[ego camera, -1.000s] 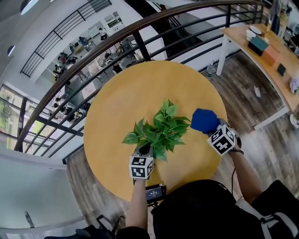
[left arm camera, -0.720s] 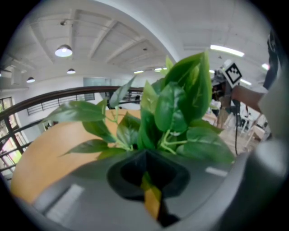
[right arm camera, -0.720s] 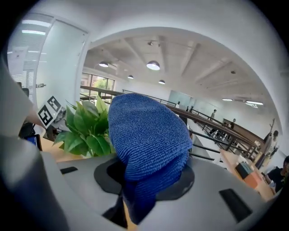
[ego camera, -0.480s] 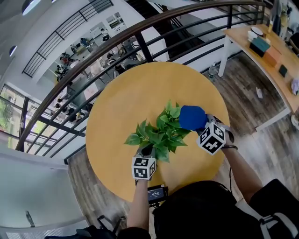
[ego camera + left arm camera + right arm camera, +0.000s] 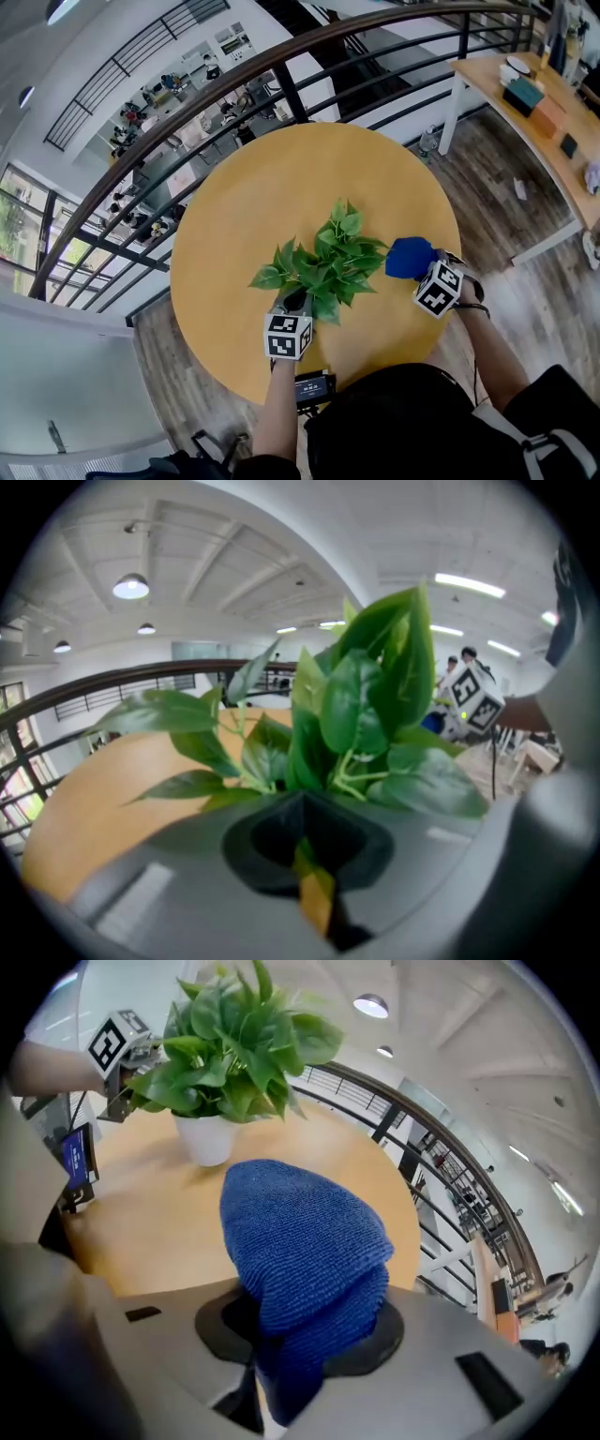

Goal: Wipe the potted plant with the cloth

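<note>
Clamping the blue cloth (image 5: 410,257), the right gripper (image 5: 427,274) hangs beside the potted plant (image 5: 323,262), whose leaf (image 5: 314,892) the left gripper (image 5: 293,302) pinches.

Leaves (image 5: 328,262) hide the pot (image 5: 208,1140) from above — cloth (image 5: 305,1260) buries the right jaws.

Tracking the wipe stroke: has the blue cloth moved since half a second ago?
Yes. The blue cloth has left the potted plant, shifting right toward the round table edge.
</note>
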{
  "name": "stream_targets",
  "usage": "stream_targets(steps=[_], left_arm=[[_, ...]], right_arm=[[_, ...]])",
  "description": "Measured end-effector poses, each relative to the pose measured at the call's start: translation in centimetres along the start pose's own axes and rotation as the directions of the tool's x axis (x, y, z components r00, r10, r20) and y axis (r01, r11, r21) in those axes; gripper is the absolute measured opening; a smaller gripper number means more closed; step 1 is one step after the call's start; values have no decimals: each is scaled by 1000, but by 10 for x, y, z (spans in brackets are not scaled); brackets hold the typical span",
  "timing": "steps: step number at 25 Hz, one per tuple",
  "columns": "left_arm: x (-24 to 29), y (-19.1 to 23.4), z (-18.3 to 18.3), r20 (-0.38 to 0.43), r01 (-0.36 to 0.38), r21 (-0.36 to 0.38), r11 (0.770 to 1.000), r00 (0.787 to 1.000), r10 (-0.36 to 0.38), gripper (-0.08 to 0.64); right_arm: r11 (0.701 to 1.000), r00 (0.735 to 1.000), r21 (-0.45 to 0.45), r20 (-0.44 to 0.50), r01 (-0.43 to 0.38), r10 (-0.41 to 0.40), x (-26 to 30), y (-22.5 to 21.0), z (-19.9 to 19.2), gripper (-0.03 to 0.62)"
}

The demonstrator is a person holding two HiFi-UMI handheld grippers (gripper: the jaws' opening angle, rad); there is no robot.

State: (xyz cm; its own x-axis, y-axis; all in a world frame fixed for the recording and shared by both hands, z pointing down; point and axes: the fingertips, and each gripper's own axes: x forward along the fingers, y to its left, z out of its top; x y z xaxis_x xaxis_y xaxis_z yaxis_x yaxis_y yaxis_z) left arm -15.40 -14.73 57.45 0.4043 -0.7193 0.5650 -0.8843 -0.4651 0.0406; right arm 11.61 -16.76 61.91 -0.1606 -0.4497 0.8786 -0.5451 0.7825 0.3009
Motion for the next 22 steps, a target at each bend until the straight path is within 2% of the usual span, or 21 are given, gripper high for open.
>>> stream_targets(steps=[4,7,10,12,14,17,22], left_arm=[[0,0,0,1,-2,-1,1000,1000,2,1],[0,0,-1,3,1,-1,1000,1000,-1,1],[0,0,-1,3,0,0,1000,1000,0,2],[0,0,1,6,-2,-2,1000,1000,2,0],[1,0,1,5,-4,-6,1000,1000,4,1],[2,-1,1,0,1,-2,1000,1000,-1,1],[-1,5,-1,-3,1,9,1000,1000,0,2]], right_arm=[[989,985,88,114,119,-128,-40,-47,27,135],[974,944,107,245,200,-220,-85,-74,71,135],[972,895,68,379,226,-235,-125,-75,123,135],[975,879,5,432,223,-203,-134,-61,151,135],[972,888,-94,434,214,-154,-126,-38,163,135],[952,913,-230,397,200,-96,-109,1,151,135],[940,918,-294,394,170,-42,-107,38,125,135]])
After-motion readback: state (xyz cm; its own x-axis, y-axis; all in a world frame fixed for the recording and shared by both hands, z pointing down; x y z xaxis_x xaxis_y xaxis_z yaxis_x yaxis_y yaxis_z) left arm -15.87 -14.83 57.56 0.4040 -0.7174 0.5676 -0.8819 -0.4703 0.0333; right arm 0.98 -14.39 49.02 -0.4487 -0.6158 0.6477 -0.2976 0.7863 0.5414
